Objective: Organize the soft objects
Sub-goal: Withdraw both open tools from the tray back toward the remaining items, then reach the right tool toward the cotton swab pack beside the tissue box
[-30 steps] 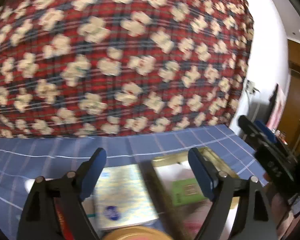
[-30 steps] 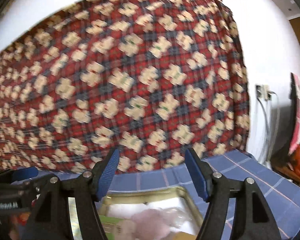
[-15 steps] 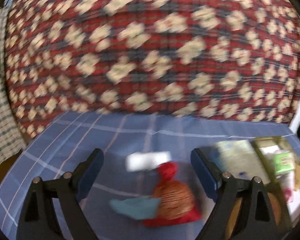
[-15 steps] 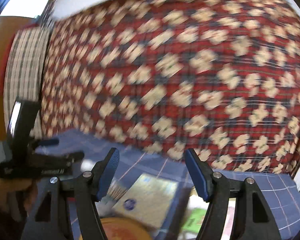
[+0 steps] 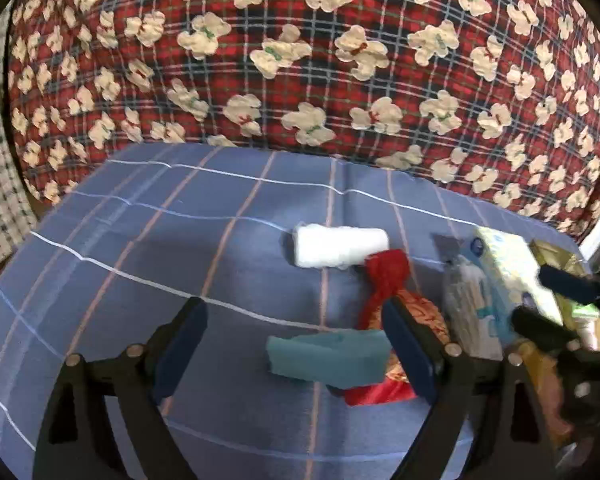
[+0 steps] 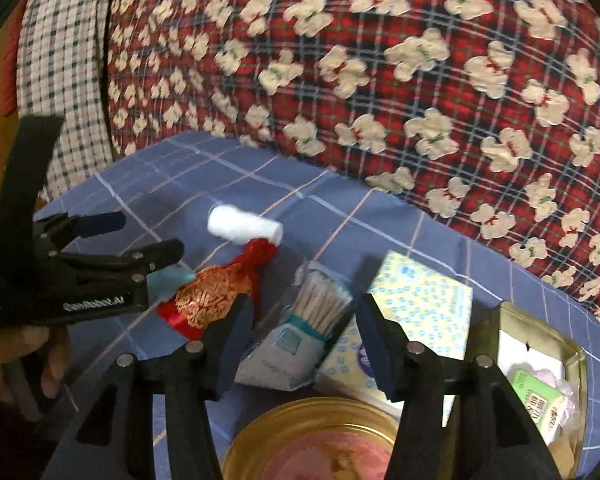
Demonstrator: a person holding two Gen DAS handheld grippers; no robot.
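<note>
On the blue checked cloth (image 5: 140, 264) lie a white cotton roll (image 5: 340, 246) (image 6: 244, 230), a red pouch with gold pattern (image 5: 386, 276) (image 6: 208, 298) and a teal soft piece (image 5: 328, 356) (image 6: 168, 280). My left gripper (image 5: 294, 348) (image 6: 148, 236) is open above the teal piece, which lies near its right finger. A bag of cotton swabs (image 6: 300, 320) (image 5: 468, 304) sits between the fingers of my right gripper (image 6: 304, 340) (image 5: 556, 304). Its jaws are closing, and the pads stand apart from the bag.
A pale patterned tissue pack (image 6: 420, 300) lies right of the swabs. A gold rectangular tin (image 6: 484, 332) with a green packet stands at the far right, and a round gold tin (image 6: 312, 412) is near the bottom edge. A red plaid teddy-print quilt (image 5: 300, 60) rises behind.
Both views swung left and downward, from the gold tin and tissue pack toward the roll, pouch and teal piece. The right gripper's fingers have come closer together.
</note>
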